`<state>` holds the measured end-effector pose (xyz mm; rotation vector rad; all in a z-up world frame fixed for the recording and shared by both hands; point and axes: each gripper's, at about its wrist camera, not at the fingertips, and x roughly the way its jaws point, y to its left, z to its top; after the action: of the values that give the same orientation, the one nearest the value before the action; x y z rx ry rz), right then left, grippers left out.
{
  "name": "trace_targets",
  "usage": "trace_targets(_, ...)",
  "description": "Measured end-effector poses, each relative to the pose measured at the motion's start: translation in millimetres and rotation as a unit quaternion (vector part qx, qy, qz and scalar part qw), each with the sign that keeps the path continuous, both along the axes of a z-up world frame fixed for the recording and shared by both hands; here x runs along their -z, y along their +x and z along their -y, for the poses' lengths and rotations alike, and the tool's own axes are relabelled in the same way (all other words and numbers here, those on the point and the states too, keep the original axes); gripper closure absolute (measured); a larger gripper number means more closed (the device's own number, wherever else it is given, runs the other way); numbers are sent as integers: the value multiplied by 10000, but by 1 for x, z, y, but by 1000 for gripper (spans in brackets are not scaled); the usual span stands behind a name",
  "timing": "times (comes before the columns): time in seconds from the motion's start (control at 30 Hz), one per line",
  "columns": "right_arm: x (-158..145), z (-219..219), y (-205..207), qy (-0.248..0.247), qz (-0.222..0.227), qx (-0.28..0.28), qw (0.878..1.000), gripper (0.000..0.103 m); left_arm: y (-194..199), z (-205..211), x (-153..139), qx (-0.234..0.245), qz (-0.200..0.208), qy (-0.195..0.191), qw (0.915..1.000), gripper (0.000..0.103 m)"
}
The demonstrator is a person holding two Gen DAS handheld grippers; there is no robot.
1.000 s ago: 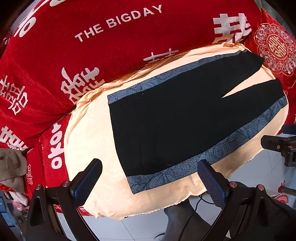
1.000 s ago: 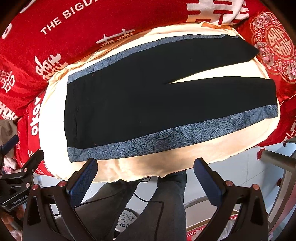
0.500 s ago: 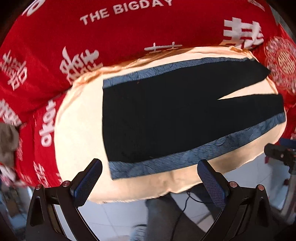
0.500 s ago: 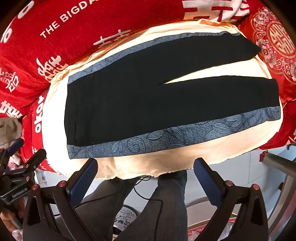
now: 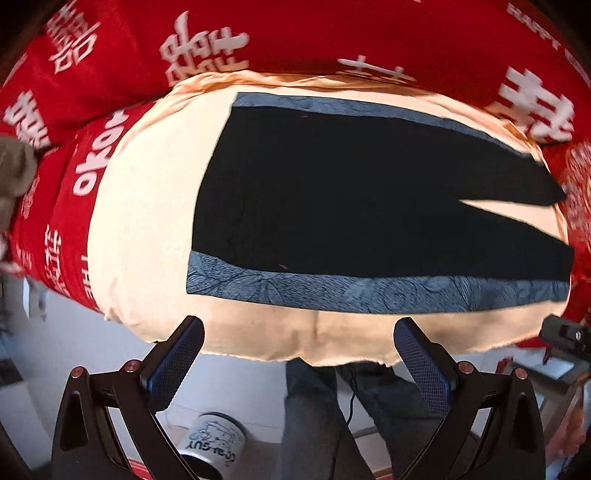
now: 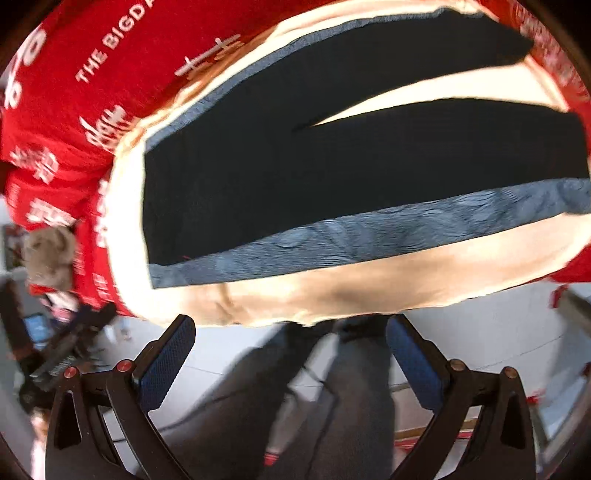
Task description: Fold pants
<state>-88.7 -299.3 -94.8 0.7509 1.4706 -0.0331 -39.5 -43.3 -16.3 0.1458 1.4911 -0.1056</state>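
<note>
Pants [image 5: 354, 206] lie spread flat on the cream cloth [image 5: 147, 229] over a red printed cover [image 5: 332, 33]: black, with blue leaf-patterned side bands, legs parted in a narrow V. My left gripper [image 5: 297, 356] and right gripper [image 6: 290, 350] both gape apart, empty, off the cloth's near edge. Only my left view shows a white mug [image 5: 212, 445] on the floor, empty as far as I can tell.

Bright daylight, motion blur, fisheye warp
</note>
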Motion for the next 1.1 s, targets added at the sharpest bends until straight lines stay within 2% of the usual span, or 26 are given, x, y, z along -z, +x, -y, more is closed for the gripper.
trace_targets(0.13,16,-13,11,265,94,6,9996,0,12,-17,24,-348,-159,-175,9991,0)
trace_targets(0.3,55,-41,26,747,52,20,9972,0,23,-42,73,-667,-413,-372,9962,0)
trace_targets(0.5,118,-98,42,1473,83,-234,9888,0,21,-69,113,-871,-286,-767,9928,0)
trace_targets(0.53,129,-106,44,1591,90,-255,9869,3,20,-72,119,-874,-281,-828,9923,0)
trace_targets(0.63,162,-123,47,1891,54,-272,9816,30,15,-82,137,-934,-278,-1096,9892,0)
trace_targets(0.73,190,-135,47,2087,204,-195,9776,30,11,-95,145,-1150,-246,-1516,9814,0)
trace_targets(0.8,198,-136,48,2243,337,-62,9739,30,7,-105,146,-1323,-230,-1823,9740,0)
trace_targets(0.93,215,-137,55,2615,602,504,9620,29,-1,-115,158,-1454,-378,-2096,9662,0)
trace_targets(1.03,203,-135,65,2697,839,762,9562,30,-1,-116,164,-1542,-532,-2264,9603,0)
trace_targets(1.1,183,-133,73,2721,1105,729,9531,30,3,-115,163,-1697,-554,-2640,9479,0)
